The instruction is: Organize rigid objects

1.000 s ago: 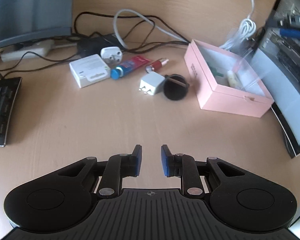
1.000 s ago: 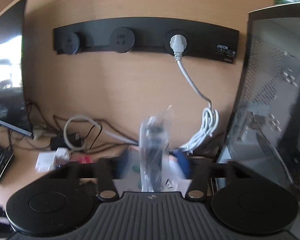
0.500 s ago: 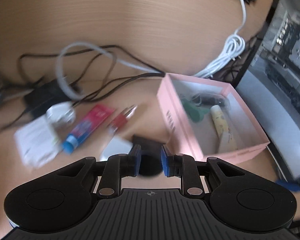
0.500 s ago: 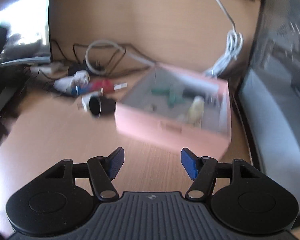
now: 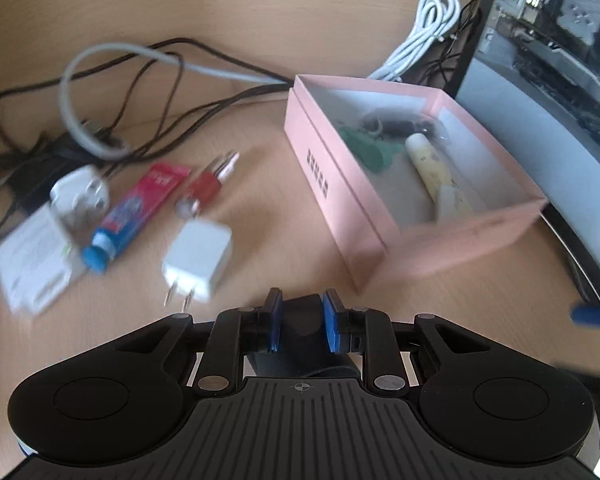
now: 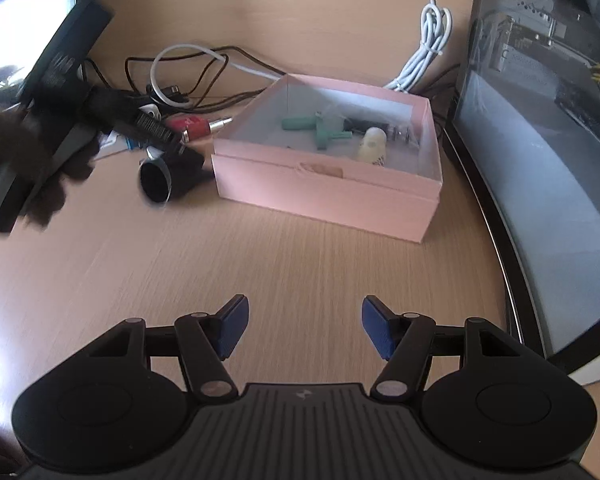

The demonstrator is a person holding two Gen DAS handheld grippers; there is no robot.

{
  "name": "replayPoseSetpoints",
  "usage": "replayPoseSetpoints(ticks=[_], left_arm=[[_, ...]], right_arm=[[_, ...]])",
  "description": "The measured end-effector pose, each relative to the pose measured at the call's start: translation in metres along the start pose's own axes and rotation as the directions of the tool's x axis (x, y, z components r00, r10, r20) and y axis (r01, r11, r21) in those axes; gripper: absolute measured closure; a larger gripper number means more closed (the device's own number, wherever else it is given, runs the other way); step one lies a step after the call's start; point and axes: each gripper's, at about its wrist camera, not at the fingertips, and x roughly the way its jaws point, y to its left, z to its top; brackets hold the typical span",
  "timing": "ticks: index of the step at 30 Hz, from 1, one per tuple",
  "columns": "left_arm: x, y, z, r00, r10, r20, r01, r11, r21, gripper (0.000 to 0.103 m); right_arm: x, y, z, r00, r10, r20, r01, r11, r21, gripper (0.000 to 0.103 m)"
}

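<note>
A pink box sits on the wooden desk and holds a green piece, a cream tube and a dark item in clear wrap. My left gripper has its blue pads on both sides of a black round cap, left of the box. The cap appears tilted off the desk in the right wrist view. My right gripper is open and empty, in front of the box.
Left of the box lie a white plug adapter, a red connector, a red-blue tube, a white round plug, a white charger and tangled cables. A computer case stands right.
My left gripper moved forward to the black cap and now straddles it. My right gripper let go of the wrapped dark item, now in the box, and drew back open.
</note>
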Motion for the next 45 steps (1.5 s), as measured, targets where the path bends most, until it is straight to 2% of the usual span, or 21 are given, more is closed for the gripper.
replayPoseSetpoints(ticks=[4, 7, 11, 15, 21, 25, 28, 33, 34, 35, 38, 41, 45], left_arm=[[-0.031, 0.019, -0.032, 0.999, 0.007, 0.048, -0.002, 0.994, -0.105, 0.078], [-0.054, 0.038, -0.051, 0.996, 0.048, 0.074, -0.033, 0.982, -0.187, 0.078], [-0.091, 0.061, -0.069, 0.988, 0.085, 0.128, -0.043, 0.952, -0.302, 0.078], [-0.123, 0.069, -0.085, 0.98, 0.128, 0.153, -0.069, 0.938, -0.34, 0.078], [-0.147, 0.078, -0.117, 0.981, 0.15, 0.122, -0.094, 0.922, -0.375, 0.078], [-0.152, 0.084, -0.137, 0.983, 0.158, 0.097, -0.104, 0.903, -0.416, 0.078], [-0.149, 0.086, -0.141, 0.984, 0.158, 0.079, -0.109, 0.897, -0.428, 0.078], [-0.136, 0.076, -0.135, 0.988, 0.138, 0.066, -0.101, 0.912, -0.398, 0.078], [-0.132, 0.073, -0.133, 0.99, 0.132, 0.058, -0.1, 0.918, -0.385, 0.078], [-0.127, 0.069, -0.13, 0.992, 0.12, 0.047, -0.095, 0.926, -0.366, 0.078], [-0.112, 0.053, -0.126, 0.996, 0.094, 0.007, -0.088, 0.954, -0.286, 0.078], [-0.101, 0.036, -0.124, 0.995, 0.094, -0.019, -0.096, 0.975, -0.201, 0.078], [-0.091, 0.014, -0.122, 0.994, 0.1, -0.045, -0.105, 0.988, -0.111, 0.078]], right_arm=[[0.004, 0.009, 0.016, 0.998, 0.058, 0.037, -0.057, 0.998, -0.014, 0.04], [0.01, 0.024, 0.036, 0.989, 0.129, 0.066, -0.125, 0.99, -0.058, 0.04], [0.028, 0.062, 0.071, 0.973, 0.214, 0.092, -0.196, 0.966, -0.168, 0.04], [0.06, 0.106, 0.108, 0.958, 0.278, 0.071, -0.249, 0.929, -0.274, 0.04], [0.126, 0.155, 0.137, 0.974, 0.224, 0.0, -0.209, 0.906, -0.367, 0.04], [0.16, 0.158, 0.139, 0.982, 0.18, -0.056, -0.188, 0.911, -0.367, 0.04], [0.168, 0.155, 0.136, 0.975, 0.205, -0.09, -0.224, 0.916, -0.333, 0.041], [0.157, 0.153, 0.128, 0.966, 0.241, -0.092, -0.258, 0.917, -0.304, 0.042], [0.148, 0.152, 0.125, 0.969, 0.237, -0.076, -0.248, 0.917, -0.312, 0.048], [0.138, 0.151, 0.123, 0.97, 0.237, -0.062, -0.244, 0.916, -0.318, 0.059], [0.104, 0.136, 0.114, 0.964, 0.265, -0.032, -0.262, 0.916, -0.305, 0.059], [0.074, 0.118, 0.097, 0.971, 0.24, 0.006, -0.227, 0.925, -0.304, 0.059], [0.048, 0.089, 0.07, 0.982, 0.189, 0.032, -0.173, 0.946, -0.274, 0.059]])
